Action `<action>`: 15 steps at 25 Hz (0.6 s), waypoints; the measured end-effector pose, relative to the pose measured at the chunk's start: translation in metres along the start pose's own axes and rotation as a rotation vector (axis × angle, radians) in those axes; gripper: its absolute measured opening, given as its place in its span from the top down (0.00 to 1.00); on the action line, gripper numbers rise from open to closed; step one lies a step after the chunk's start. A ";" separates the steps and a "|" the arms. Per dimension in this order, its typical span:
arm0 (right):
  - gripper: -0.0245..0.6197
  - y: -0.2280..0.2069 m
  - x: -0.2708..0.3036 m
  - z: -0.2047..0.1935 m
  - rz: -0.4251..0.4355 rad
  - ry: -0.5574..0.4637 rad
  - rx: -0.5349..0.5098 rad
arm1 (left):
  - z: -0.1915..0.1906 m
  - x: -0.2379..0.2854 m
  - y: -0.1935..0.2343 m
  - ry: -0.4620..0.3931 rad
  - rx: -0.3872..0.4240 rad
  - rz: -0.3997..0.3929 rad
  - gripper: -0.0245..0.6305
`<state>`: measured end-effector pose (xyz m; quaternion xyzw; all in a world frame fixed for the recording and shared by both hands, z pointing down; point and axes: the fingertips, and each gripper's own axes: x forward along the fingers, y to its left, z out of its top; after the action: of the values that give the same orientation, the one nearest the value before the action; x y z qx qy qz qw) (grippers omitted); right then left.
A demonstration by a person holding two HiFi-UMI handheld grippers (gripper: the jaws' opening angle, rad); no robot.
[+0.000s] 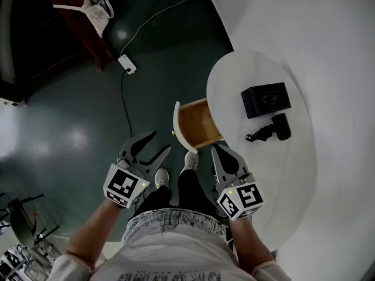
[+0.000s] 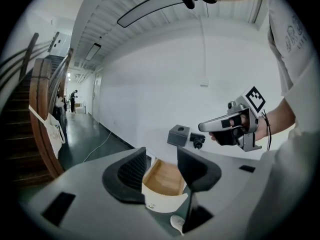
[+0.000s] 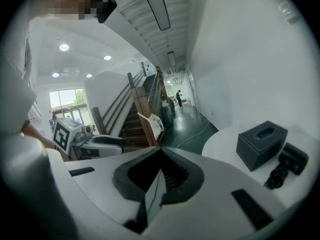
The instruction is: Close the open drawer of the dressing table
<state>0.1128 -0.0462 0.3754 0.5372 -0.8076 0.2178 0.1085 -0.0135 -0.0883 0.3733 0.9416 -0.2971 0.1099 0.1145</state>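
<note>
Though the person stands right at the dressing table, its drawer [image 1: 198,124] is wide open. It juts out from under the white counter [image 1: 275,174] toward the dark floor [image 1: 76,116], and its wooden inside shows plainly. So nothing of the closing looks done yet.

The left hand-held gripper [image 1: 159,142] has its jaws spread apart and grips nothing. From its own view the drawer's curved white front sits framed between them, close ahead, though I can't say it touches. The right hand-held gripper [image 1: 217,151] has its jaws drawn together on nothing, and it hovers near the counter's edge beside the drawer.

A black box [image 1: 265,99] and a small black device [image 1: 270,129] lie further in on the counter, well clear of the drawer.

My guess is that the whole push remains: one hand-held gripper has to meet the front panel and drive it in until it sits flush.
</note>
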 end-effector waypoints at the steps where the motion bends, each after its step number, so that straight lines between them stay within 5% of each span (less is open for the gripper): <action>1: 0.95 -0.004 0.005 0.000 0.013 0.008 0.001 | -0.003 0.005 0.003 0.008 -0.004 0.008 0.64; 15: 0.95 -0.070 0.077 -0.024 0.182 0.110 0.008 | -0.109 0.071 0.024 0.215 -0.036 0.109 0.64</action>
<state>0.1443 -0.1212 0.4440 0.4493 -0.8450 0.2591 0.1303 0.0135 -0.1147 0.5001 0.9046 -0.3359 0.2107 0.1566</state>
